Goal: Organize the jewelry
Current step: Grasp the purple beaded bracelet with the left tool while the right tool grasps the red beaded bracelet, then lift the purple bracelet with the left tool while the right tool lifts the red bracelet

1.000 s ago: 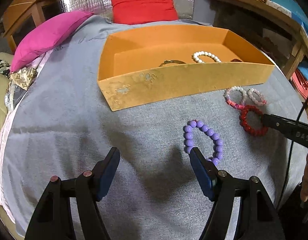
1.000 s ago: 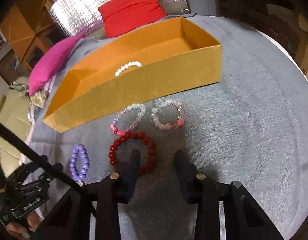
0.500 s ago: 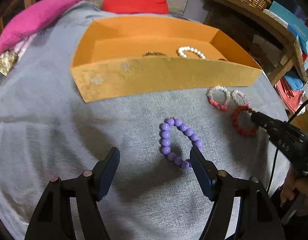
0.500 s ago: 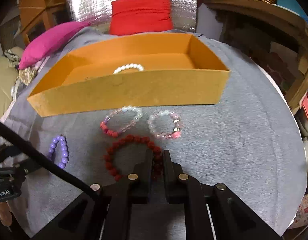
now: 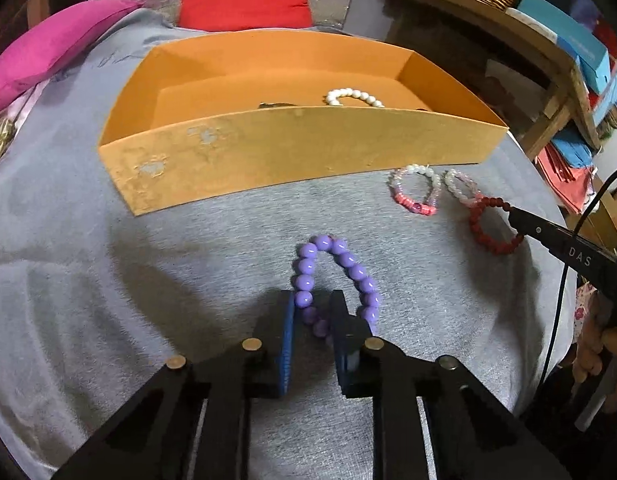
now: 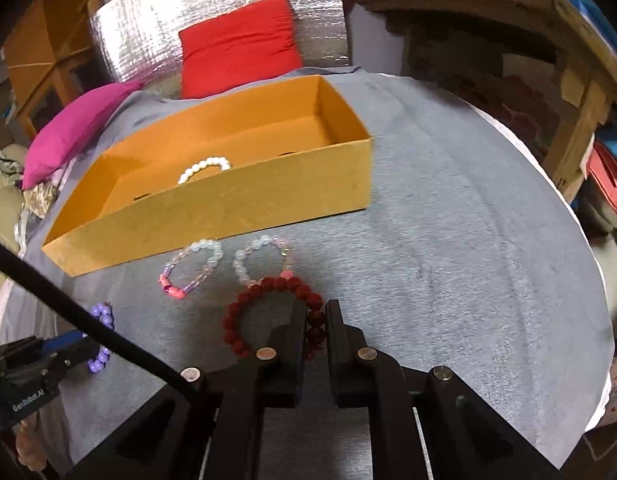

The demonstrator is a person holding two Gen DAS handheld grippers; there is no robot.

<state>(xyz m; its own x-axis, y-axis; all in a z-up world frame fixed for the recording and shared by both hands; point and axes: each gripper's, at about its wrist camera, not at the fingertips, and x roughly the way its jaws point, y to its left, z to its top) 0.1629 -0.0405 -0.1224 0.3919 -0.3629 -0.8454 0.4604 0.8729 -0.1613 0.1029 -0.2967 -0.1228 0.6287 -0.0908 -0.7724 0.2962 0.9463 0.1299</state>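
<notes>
Red bead bracelet (image 6: 268, 316) pinched by the right gripper (image 6: 316, 316)
Its near side is clamped between the jaws, on the grey cloth (image 6: 448, 260).

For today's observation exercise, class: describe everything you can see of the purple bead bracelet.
The purple bead bracelet is a loop of glossy, round lilac beads that look like plastic, pulled into a narrow oval on the grey cloth, in front of the orange box. The left gripper, whose jaws have just been closing, pinches its near end, with the far end resting on the cloth. No other bracelet touches it.
</notes>
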